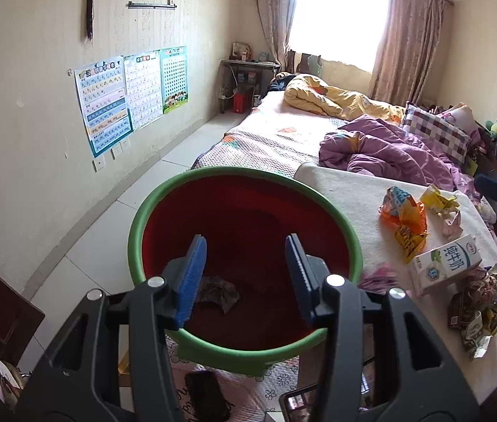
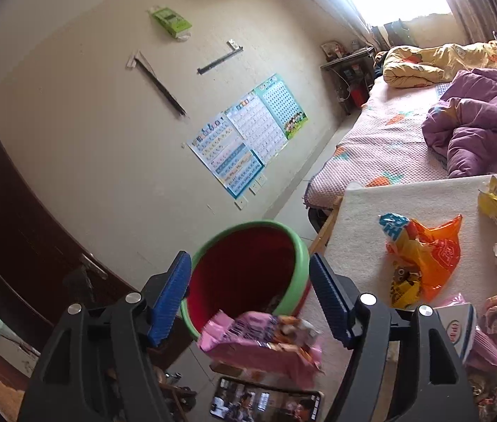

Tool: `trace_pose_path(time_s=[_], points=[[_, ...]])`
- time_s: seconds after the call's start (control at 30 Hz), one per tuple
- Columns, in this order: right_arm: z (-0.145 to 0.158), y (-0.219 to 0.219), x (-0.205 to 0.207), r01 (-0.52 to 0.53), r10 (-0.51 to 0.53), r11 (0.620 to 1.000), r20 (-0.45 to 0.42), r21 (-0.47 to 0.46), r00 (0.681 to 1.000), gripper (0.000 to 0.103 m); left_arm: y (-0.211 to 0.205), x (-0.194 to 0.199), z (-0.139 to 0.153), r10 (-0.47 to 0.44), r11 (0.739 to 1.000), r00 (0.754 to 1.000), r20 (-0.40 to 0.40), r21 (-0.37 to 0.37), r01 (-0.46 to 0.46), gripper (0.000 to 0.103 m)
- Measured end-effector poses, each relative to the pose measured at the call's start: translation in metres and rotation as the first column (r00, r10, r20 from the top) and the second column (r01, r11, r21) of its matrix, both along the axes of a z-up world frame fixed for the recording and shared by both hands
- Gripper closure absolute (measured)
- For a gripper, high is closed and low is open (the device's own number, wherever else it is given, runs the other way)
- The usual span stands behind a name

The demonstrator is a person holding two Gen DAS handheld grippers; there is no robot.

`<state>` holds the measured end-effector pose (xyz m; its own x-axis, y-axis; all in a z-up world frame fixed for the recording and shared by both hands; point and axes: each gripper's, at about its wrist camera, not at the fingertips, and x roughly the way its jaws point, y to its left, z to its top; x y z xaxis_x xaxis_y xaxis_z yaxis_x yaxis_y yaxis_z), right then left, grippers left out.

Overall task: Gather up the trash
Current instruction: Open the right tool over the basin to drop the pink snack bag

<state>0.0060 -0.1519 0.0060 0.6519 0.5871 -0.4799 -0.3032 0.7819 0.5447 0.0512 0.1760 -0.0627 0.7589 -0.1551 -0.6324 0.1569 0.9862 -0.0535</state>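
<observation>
My left tool (image 1: 245, 274) hangs spread over the red bin (image 1: 178, 190); my right tool (image 2: 250, 299), spread too, seemingly drops a blurred pink wrapper (image 2: 262, 337). Next: the orange wrapper (image 2: 424, 260) at two o'clock on the worktop (image 2: 389, 197).

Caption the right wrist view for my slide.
Open right gripper above a pink wrapper blurred near the red bin, with more wrappers on the table.

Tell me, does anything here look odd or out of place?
Yes: a pink wrapper is blurred between the open right hand-held gripper, seemingly falling beside the red bin rather than squarely over it. More wrappers litter the white table.
</observation>
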Motion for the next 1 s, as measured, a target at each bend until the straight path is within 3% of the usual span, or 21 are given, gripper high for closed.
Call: trace_pose_path(time_s=[0.17, 0.3, 0.37, 0.47, 0.6, 0.73, 0.77, 0.83, 0.9, 1.0], points=[[-0.039, 0.020, -0.008, -0.093, 0.078, 0.984, -0.102, -0.155, 0.992, 0.027, -0.013, -0.002, -0.009, -0.004, 1.000, 0.999, -0.053, -0.011, 0.003, 0.053], [-0.074, 0.054, -0.009, -0.206, 0.165, 0.940, -0.167, -0.271, 0.972, 0.027, -0.019, -0.002, -0.017, 0.015, 1.000, 0.996, -0.087, -0.026, -0.017, 0.053], [-0.093, 0.062, -0.005, -0.249, 0.194, 0.936, -0.228, -0.247, 0.954, 0.026, -0.020, -0.004, -0.017, 0.022, 0.999, 0.996, -0.085, -0.029, -0.025, 0.053], [-0.116, 0.064, 0.005, -0.263, 0.208, 0.955, -0.317, -0.141, 0.925, 0.026, -0.020, -0.007, -0.014, 0.031, 0.999, 0.997, -0.077, -0.023, -0.033, 0.053], [-0.133, 0.064, 0.016, -0.252, 0.216, 0.966, -0.378, -0.048, 0.900, 0.027, -0.013, -0.010, -0.013, 0.051, 0.998, 0.996, -0.076, -0.025, -0.053, 0.053], [-0.140, 0.061, 0.023, -0.239, 0.222, 0.971, -0.390, 0.006, 0.894, 0.057, -0.006, -0.013, -0.014, 0.064, 0.997, 0.995, -0.076, -0.028, -0.066, 0.053], [-0.140, 0.058, 0.023, -0.229, 0.219, 0.973, -0.391, 0.021, 0.894, 0.060, -0.004, -0.014, -0.013, 0.066, 0.997, 0.995, -0.077, -0.029, -0.068, 0.053], [-0.139, 0.051, 0.018, -0.213, 0.208, 0.977, -0.381, 0.032, 0.901, 0.092, -0.001, -0.014, -0.013, 0.068, 0.997, 0.995, -0.077, -0.031, -0.071, 0.053], [-0.132, 0.042, 0.014, -0.197, 0.204, 0.979, -0.358, 0.054, 0.911, 0.103, 0.002, -0.014, -0.012, 0.070, 0.997, 0.995, -0.073, -0.036, -0.073, 0.053], [-0.116, 0.031, 0.008, -0.175, 0.180, 0.984, -0.314, 0.046, 0.932, 0.103, 0.006, -0.012, -0.012, 0.071, 0.996, 0.995, -0.070, -0.041, -0.074, 0.053]])
